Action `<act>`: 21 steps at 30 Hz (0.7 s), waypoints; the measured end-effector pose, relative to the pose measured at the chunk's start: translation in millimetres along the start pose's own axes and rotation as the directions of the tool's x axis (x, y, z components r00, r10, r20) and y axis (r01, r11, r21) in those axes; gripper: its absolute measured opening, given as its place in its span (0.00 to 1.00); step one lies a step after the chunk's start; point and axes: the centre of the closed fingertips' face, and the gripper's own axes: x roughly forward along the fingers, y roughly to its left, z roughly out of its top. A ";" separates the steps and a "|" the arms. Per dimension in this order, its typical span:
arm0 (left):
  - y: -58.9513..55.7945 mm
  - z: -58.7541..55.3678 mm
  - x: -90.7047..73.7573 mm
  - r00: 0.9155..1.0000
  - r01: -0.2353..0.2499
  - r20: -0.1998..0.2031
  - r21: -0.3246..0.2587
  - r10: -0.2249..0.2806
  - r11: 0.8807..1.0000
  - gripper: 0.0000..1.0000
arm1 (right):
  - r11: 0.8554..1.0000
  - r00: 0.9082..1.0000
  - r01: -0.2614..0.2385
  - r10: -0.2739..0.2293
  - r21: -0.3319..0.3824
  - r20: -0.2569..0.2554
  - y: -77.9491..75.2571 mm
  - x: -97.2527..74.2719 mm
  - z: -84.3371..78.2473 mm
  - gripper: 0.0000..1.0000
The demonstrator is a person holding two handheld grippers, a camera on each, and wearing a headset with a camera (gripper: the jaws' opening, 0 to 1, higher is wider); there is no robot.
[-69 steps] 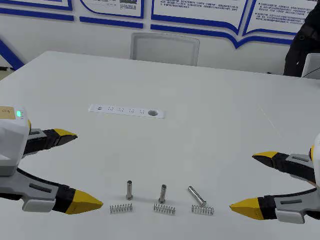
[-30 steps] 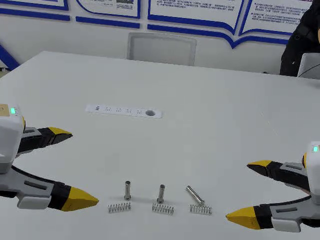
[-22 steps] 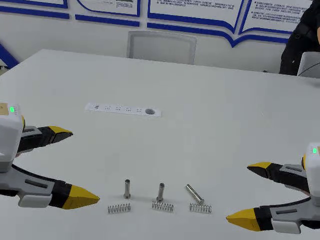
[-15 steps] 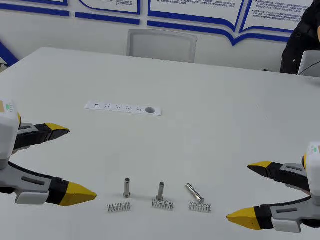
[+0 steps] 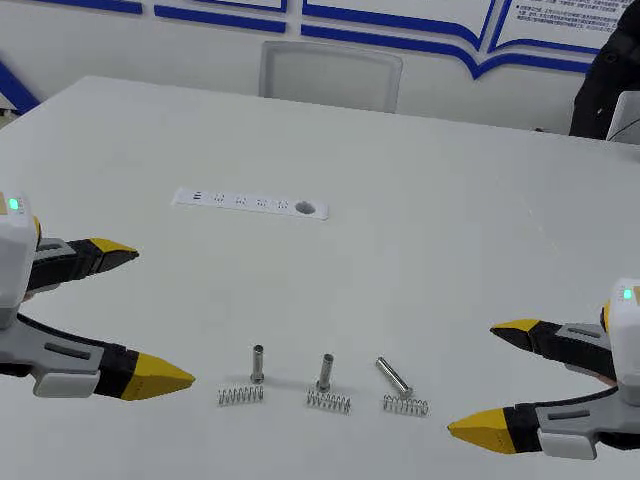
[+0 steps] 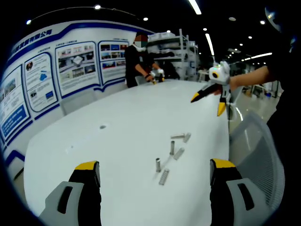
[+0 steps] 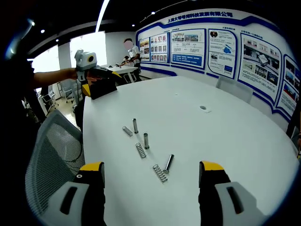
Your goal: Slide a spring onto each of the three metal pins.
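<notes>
The left gripper (image 5: 160, 315) hovers over the white table (image 5: 420, 200), jaws spread wide with nothing between them. The right gripper (image 5: 472, 378) is equally agape and empty on the opposite side. Between them, near the table's front edge, the left pin (image 5: 257, 362) and middle pin (image 5: 325, 370) stand upright. The right pin (image 5: 393, 377) lies flat, its long axis slanting from far-left to near-right. Just in front of them lie the left spring (image 5: 241, 396), middle spring (image 5: 328, 402) and right spring (image 5: 405, 405), their axes running left to right.
</notes>
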 end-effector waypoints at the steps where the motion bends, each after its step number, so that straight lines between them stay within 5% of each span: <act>1: -0.1 -0.7 0.6 1.000 0.001 -0.001 -0.002 -0.001 1.000 0.99 | 1.000 1.000 -0.004 0.004 0.000 -0.001 0.9 0.8 0.0 0.83; 21: 3.0 -10.7 3.7 1.000 0.001 0.011 -0.050 0.000 0.999 0.98 | 0.998 1.000 -0.019 0.020 0.063 -0.009 -7.6 24.8 1.5 0.73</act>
